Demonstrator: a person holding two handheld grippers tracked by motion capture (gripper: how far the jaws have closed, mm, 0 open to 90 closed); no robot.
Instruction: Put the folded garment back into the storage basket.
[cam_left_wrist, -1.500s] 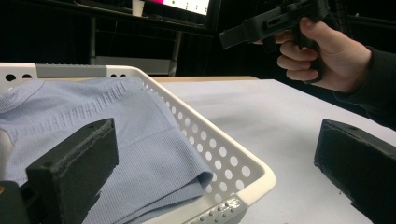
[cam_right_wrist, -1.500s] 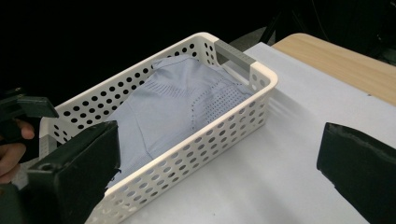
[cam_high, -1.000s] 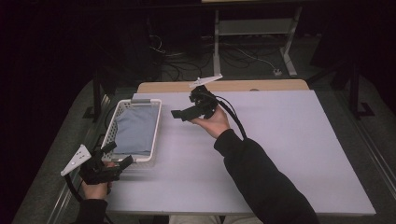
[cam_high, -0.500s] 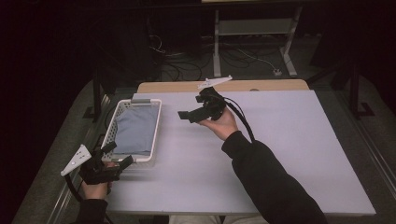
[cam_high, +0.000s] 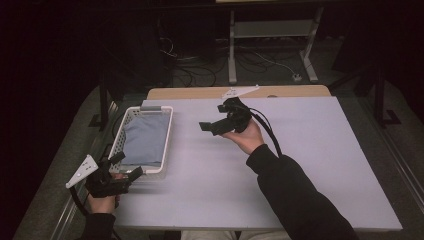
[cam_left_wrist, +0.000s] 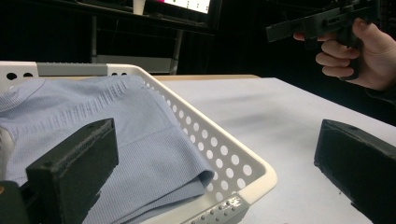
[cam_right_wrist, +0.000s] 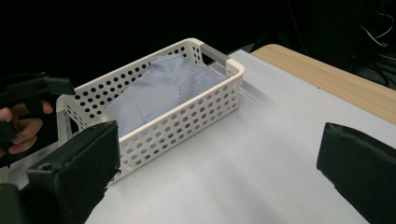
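Dark surroundings close in on a pale lilac bench (cam_high: 310, 165), where a white perforated basket (cam_high: 165, 131) sits at its left side with a folded light-blue garment (cam_high: 144, 140) lying inside. Over the last second the right hand-held gripper (cam_high: 209, 127) has drifted slightly to the right and away from the person, held in the air above the middle of the bench, its jaws spread wide and empty and pointing toward the basket. The left hand-held gripper (cam_high: 127, 165) has kept its place at the basket's near corner, jaws also wide apart with nothing between them. Nothing has been grasped, so the garment sits untouched; by my reading the work on it has yet to begin, with the left gripper nearest to it.
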